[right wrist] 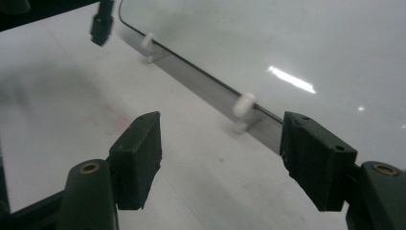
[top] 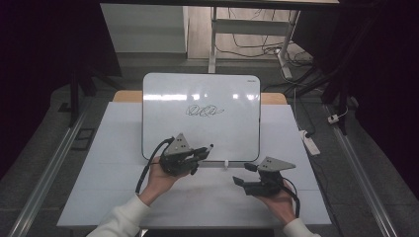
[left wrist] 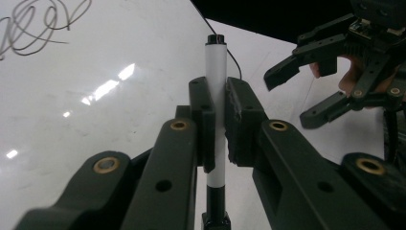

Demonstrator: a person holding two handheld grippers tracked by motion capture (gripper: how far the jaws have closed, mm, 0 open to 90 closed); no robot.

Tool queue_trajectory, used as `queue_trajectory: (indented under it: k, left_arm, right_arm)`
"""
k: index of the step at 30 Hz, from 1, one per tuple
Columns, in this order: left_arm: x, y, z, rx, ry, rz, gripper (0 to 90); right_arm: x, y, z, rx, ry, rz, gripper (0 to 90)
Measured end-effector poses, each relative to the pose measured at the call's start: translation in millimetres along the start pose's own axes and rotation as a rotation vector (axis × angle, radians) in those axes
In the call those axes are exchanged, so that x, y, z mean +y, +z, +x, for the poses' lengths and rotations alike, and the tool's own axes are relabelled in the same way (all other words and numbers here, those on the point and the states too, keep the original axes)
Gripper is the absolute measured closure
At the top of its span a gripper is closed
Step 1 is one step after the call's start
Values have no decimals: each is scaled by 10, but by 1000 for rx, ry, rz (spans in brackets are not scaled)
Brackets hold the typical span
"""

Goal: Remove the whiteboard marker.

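Note:
A whiteboard (top: 232,133) stands propped on the white table, with a black scribble (top: 205,111) near its middle. My left gripper (top: 201,152) is at the board's lower edge, shut on a white marker (top: 209,147) with black ends. In the left gripper view the marker (left wrist: 215,91) stands upright between the jaws of that gripper (left wrist: 218,120), beside the board and its scribble (left wrist: 38,24). My right gripper (top: 243,174) hovers open to the right, below the board, also seen as the right gripper (left wrist: 311,91). In its own view the right gripper (right wrist: 220,153) holds nothing and faces the whiteboard (right wrist: 287,38).
White clips (right wrist: 244,108) hold the board's lower edge on the table (top: 123,197). A power strip (top: 312,143) lies on the floor at the right. A desk frame with cables (top: 247,39) stands behind. Metal rails (top: 49,168) run along both sides.

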State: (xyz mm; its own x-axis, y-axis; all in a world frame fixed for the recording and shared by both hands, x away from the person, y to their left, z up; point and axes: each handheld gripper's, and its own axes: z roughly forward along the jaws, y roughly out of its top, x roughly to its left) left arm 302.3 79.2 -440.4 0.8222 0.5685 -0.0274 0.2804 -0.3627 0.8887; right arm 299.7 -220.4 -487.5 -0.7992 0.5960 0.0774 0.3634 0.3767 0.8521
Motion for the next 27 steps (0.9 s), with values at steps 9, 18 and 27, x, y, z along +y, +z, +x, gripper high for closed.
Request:
queue_trajectory:
  k: [9,18,27]
  left_arm:
    - [14,161,-161,-4,29,-5,814]
    - [32,224,-253,-2,34,-13,813]
    - [33,275,-325,1,56,-11,813]
  right_arm:
    - [164,213,179,65,23,2,344]
    - [310,407,321,115,81,3,437]
    - [361,494,363,139,134,22,559]
